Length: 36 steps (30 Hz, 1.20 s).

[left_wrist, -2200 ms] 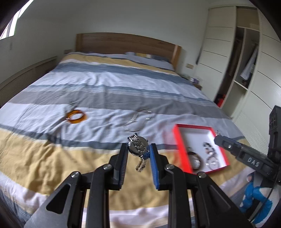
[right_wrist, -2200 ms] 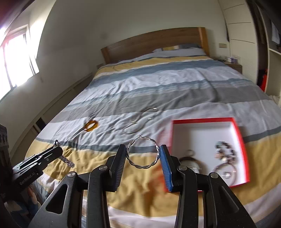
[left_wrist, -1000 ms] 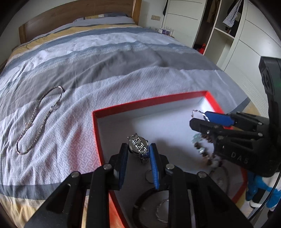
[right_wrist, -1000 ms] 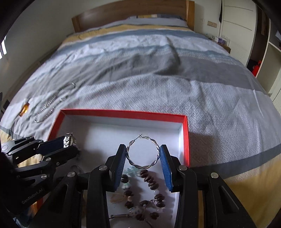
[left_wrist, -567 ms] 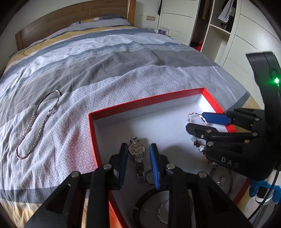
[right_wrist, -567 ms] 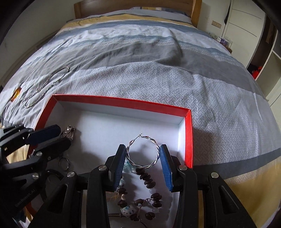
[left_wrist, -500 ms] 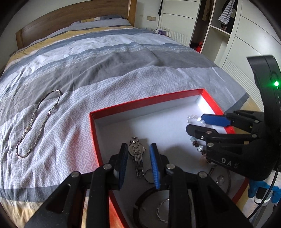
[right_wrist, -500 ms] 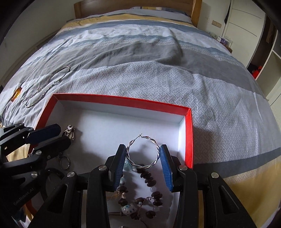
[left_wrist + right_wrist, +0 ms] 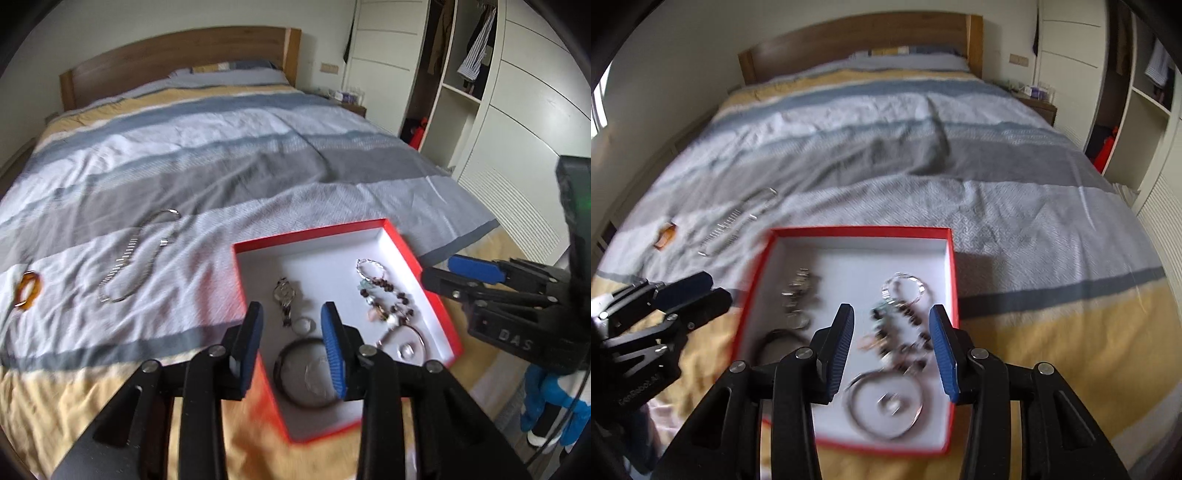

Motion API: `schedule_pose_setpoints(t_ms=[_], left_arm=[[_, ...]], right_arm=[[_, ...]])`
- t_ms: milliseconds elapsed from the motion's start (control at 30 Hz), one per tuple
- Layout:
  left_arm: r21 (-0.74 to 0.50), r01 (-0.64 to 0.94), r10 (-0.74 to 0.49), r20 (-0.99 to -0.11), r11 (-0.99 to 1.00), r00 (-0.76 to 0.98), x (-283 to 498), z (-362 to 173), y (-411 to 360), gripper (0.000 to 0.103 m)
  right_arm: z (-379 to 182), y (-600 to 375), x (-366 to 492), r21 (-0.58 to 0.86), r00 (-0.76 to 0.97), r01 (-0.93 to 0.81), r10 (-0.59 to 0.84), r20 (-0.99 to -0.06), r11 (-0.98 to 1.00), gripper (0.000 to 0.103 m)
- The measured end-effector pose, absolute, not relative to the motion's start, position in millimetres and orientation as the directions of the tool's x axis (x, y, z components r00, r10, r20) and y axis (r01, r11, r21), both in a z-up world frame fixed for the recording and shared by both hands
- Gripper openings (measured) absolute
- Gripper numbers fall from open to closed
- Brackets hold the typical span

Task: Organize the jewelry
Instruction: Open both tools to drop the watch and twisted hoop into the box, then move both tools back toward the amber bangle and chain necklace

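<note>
A red box with a white inside sits on the striped bed. In it lie a silver watch, a twisted silver hoop, a bead bracelet, a dark bangle and a large metal ring. My left gripper hangs above the box's left part, jaws opening, nothing between them. My right gripper hovers over the right part, jaws opening and empty. A silver chain and an orange ring lie on the cover to the left.
A wooden headboard closes the far end of the bed. White wardrobes with open shelves stand along the right side. The box lies near the foot edge of the bed, with a blue and white object on the floor beyond.
Both grippers let go and drew up and back from the box. The watch left the left jaws and the hoop left the right jaws; both now lie in the box.
</note>
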State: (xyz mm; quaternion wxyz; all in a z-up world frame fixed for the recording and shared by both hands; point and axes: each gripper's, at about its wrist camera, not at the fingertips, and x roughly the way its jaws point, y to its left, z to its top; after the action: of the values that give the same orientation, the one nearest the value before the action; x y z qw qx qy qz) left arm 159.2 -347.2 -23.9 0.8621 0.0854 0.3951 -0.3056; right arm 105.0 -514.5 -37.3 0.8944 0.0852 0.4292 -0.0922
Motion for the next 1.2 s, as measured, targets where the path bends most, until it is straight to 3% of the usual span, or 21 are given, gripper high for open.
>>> schedule_pose_setpoints(t_ms=[100, 567, 1200], left_arm=[[-0.046, 0.57, -0.423, -0.719, 0.82, 0.551, 132.0, -5.8, -326.7, 0.042], [0.078, 0.465, -0.311, -0.645, 0.882, 0.698, 33.0, 42.3, -236.9, 0.045], [0.028, 0.376, -0.303, -0.538, 0.926, 0.787, -41.6, 63.3, -136.5, 0.046]], right_arm=[[-18.3, -493.0, 76.9, 0.095, 0.644, 0.232, -0.08, -0.761, 0.968, 0.048], [4.0, -415.2, -29.0, 0.184, 0.7, 0.223, -0.026, -0.714, 0.957, 0.051], [29.1, -334.1, -85.5, 0.136, 0.741, 0.155, -0.024, -0.671, 0.978, 0.053]])
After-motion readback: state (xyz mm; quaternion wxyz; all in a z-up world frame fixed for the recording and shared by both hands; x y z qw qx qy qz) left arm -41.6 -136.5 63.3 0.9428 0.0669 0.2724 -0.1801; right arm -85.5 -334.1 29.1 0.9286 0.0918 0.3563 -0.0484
